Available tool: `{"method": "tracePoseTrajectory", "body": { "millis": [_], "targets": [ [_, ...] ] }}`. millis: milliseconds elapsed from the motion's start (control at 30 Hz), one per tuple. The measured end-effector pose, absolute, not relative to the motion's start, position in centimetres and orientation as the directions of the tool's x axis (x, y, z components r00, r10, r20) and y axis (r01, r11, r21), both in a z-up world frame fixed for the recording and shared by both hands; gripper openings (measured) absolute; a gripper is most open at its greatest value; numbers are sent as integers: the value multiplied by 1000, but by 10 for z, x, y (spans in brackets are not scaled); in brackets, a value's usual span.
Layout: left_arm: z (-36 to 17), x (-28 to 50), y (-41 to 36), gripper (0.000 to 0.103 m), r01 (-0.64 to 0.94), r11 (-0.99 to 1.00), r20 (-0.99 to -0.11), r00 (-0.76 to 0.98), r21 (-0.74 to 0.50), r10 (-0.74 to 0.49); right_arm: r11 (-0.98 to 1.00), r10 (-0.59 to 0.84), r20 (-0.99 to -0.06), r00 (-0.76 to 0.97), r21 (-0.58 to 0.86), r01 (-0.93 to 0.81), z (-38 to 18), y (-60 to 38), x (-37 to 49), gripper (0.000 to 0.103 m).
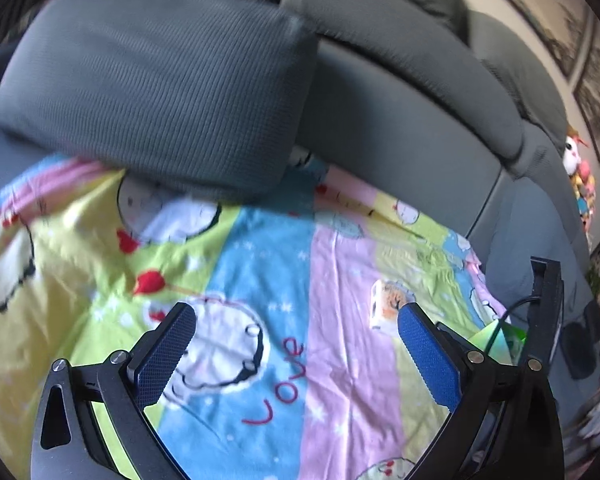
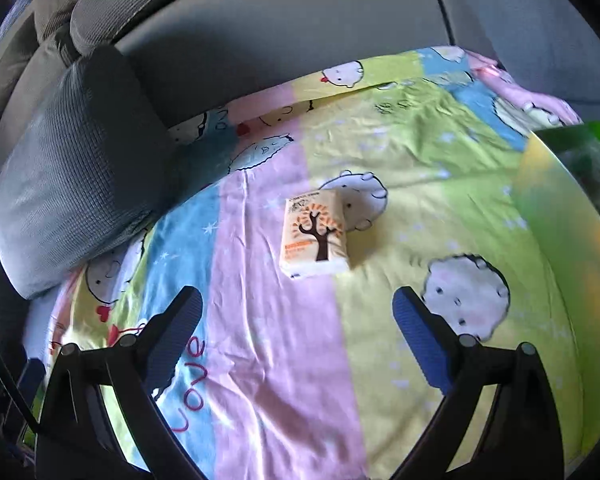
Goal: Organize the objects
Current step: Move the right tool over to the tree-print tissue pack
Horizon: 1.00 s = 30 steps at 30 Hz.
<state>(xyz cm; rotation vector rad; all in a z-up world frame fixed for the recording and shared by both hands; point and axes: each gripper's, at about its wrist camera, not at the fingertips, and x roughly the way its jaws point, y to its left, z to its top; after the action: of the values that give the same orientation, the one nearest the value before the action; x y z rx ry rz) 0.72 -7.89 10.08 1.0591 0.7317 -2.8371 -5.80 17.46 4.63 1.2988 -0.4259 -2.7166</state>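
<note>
Tissue pack [image 2: 314, 236] lies flat on the blanket [image 2: 260, 360], right of the pillow [image 2: 72, 192], long axis pointing away. Right gripper [image 2: 298, 320] wide open, empty, dead ahead, nearer. Left gripper [image 1: 296, 336] wide open, empty; pack off its right finger.

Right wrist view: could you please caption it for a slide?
Open right hand-held gripper hovers over a tissue pack lying on a striped cartoon sheet beside a grey cushion.

Open blanket [image 2: 284, 360] around tissue pack [image 2: 314, 236]
</note>
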Motion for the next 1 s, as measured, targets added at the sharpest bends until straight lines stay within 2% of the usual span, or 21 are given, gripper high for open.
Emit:
{"method": "tracePoseTrajectory", "body": {
  "millis": [200, 467, 600, 667, 733, 867, 900, 1000],
  "targets": [
    [95, 6, -92, 101, 294, -890, -694, -719, -349, 35, -955, -237, -789, -567, 296, -13, 29, 155, -77, 96],
    [81, 1, -104, 101, 295, -851, -717, -685, -434, 129, -968, -209, -801, -560, 251, 2, 27, 141, -109, 94],
    [80, -3, -97, 101, 284, -862, -732, -667, -421, 137, -991, -100, -795, -598, 133, -11, 29, 142, -115, 93],
    [79, -4, -95, 101, 286, -860, -736, -662, -424, 142, -995, -72, -801, -594, 100, -14, 23, 145, -118, 89],
    [78, -5, -95, 101, 285, -856, -737, -659, -431, 152, -995, -66, -814, -578, 99, -26, 13, 150, -121, 76],
    [76, -4, -94, 101, 291, -857, -745, -650, -426, 150, -995, -55, -822, -567, 95, -42, -2, 154, -121, 67],
    [76, -4, -94, 101, 295, -857, -747, -649, -423, 145, -997, -37, -813, -581, 71, -37, -1, 152, -120, 55],
    [74, -3, -94, 101, 299, -858, -752, -644, -418, 142, -999, -32, -812, -583, 36, 4, -1, 144, -117, 53]
  ]
}}
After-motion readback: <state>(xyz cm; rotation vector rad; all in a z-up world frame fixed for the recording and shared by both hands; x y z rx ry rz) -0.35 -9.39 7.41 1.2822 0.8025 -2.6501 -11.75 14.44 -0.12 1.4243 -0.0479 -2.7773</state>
